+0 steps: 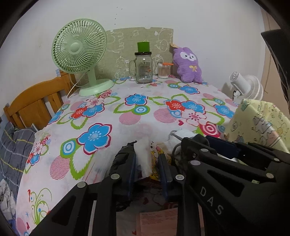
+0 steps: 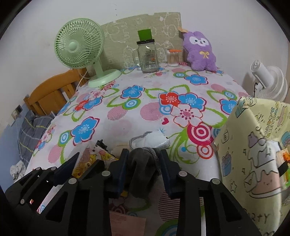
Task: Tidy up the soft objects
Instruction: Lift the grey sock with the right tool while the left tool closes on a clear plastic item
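Left wrist: left gripper [image 1: 147, 163] pinches a white-and-yellow printed cloth [image 1: 145, 156] at the near table edge [image 1: 126, 116]. Right wrist: right gripper [image 2: 144, 161] clamps what looks like a grey sock [image 2: 141, 163], white sock [image 2: 154, 140] just beyond.

Tabletop [image 1: 130, 127], floral cloth. White wall [image 1: 163, 14] ahead of the tool. Wooden bed frame [image 1: 34, 101] far left; white fan [image 1: 244, 87] far right.
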A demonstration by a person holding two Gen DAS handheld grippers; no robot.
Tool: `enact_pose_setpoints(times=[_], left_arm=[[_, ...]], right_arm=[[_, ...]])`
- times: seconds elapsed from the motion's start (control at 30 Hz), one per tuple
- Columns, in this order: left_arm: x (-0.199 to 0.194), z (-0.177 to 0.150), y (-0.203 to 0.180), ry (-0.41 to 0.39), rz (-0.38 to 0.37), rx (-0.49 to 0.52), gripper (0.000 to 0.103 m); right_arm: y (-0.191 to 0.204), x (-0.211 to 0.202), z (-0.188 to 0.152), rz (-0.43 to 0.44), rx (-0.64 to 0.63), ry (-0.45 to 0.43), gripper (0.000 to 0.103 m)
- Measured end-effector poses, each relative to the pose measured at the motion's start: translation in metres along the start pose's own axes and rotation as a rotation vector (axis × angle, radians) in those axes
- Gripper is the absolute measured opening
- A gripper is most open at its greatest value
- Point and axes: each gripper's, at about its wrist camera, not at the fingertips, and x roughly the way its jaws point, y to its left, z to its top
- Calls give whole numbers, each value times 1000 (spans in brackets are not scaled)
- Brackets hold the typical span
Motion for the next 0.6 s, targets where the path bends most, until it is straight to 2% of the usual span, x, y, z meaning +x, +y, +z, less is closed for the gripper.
enact_pose_setpoints(times=[0.13,0.6], left_arm=[[-9,2,-4,-9,-22,-5,17],[-41,7,-18,-57,-29,-2,17]], right_arm=[[-2,-12,1,2,5,-20,34],[-7,-51,0,-4,9,-83,34]])
